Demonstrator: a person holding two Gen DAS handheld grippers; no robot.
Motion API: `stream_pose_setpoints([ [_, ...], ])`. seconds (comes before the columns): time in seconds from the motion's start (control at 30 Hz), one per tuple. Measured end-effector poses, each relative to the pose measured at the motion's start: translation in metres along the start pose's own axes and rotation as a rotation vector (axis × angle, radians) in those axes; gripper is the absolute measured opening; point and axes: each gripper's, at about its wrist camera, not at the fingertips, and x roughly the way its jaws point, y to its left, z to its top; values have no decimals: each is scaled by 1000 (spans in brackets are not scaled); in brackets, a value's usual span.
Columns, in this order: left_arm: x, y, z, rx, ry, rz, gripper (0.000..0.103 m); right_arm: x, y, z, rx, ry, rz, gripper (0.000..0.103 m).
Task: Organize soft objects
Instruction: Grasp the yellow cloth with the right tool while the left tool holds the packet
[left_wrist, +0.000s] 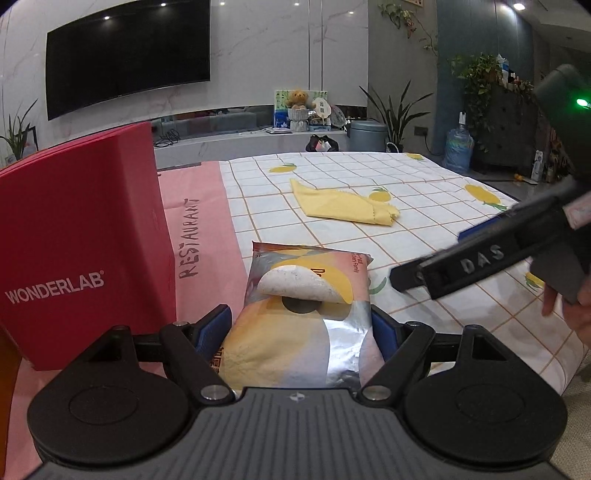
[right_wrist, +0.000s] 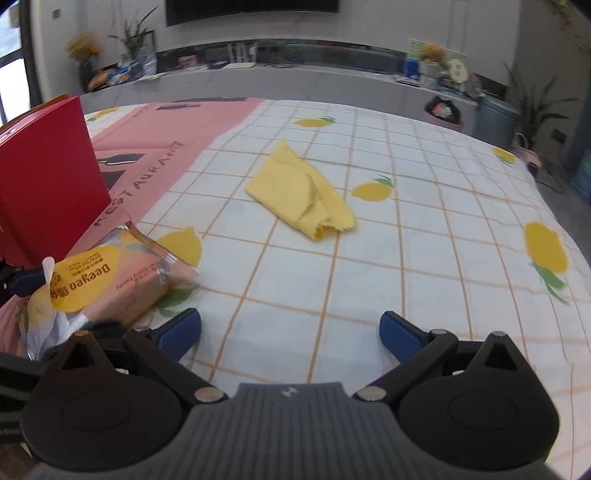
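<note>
A soft wet-wipes pack (left_wrist: 295, 314) in pink, yellow and silver lies on the table beside a red box, its white flap lifted. My left gripper (left_wrist: 299, 325) is open around it, a blue pad close on each side, and I cannot tell whether either pad touches it. The right wrist view shows the pack (right_wrist: 122, 273) resting at the left. A folded yellow cloth (right_wrist: 303, 195) lies mid-table; the left wrist view shows the cloth (left_wrist: 343, 203) farther back. My right gripper (right_wrist: 290, 328) is open and empty over the tablecloth; in the left wrist view the right gripper (left_wrist: 406, 277) comes in from the right.
A tall red WONDERLAB box (left_wrist: 81, 251) stands upright at the left on a pink placemat (left_wrist: 207, 221). A white checked tablecloth (right_wrist: 406, 240) with lemon prints covers the table. A hand (left_wrist: 576, 310) holds the right gripper. Shelf, plants and a TV stand beyond the far edge.
</note>
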Motion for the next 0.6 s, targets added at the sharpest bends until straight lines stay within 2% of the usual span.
stream_pose_setpoints([
  [0.27, -4, -1, -5, -3, -23, 6, 94, 35, -4, 33, -58, -25, 60, 101],
  [0.47, -4, -2, -5, -7, -29, 12, 94, 60, -11, 52, -36, -109, 45, 101],
  [0.6, -4, -3, -5, -9, -28, 12, 94, 72, -12, 65, -40, -106, 46, 101],
])
